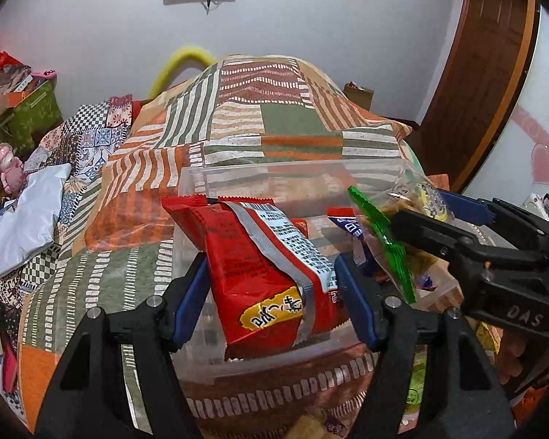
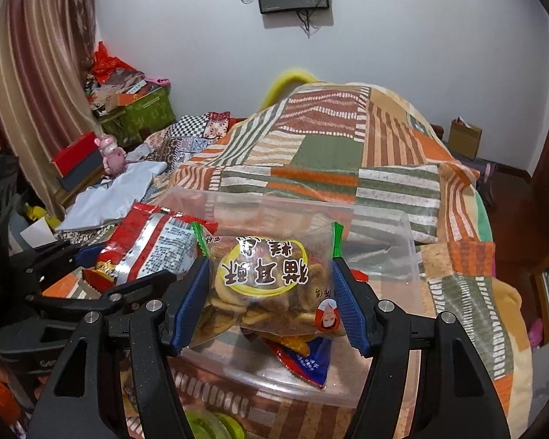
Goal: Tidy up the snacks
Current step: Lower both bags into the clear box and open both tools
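My left gripper (image 1: 272, 289) is shut on a red snack packet (image 1: 260, 267) and holds it over the clear plastic box (image 1: 274, 173) on the bed. My right gripper (image 2: 269, 300) is shut on a clear green-edged bag of chips (image 2: 263, 285), also over the box (image 2: 402, 256). The right gripper (image 1: 446, 216) shows in the left view at the right with that bag (image 1: 388, 241). The left gripper and the red packet (image 2: 146, 245) show at the left of the right view. A red and blue packet (image 2: 303, 360) lies in the box under the bag.
The box sits on a patchwork striped quilt (image 1: 267, 124) heaped on the bed. A white bag (image 1: 22, 212) and a pink toy (image 2: 111, 153) lie to the left, with green boxes (image 2: 142, 113) behind. More snack packets (image 2: 208, 426) lie near the front edge. A brown door (image 1: 483, 73) stands right.
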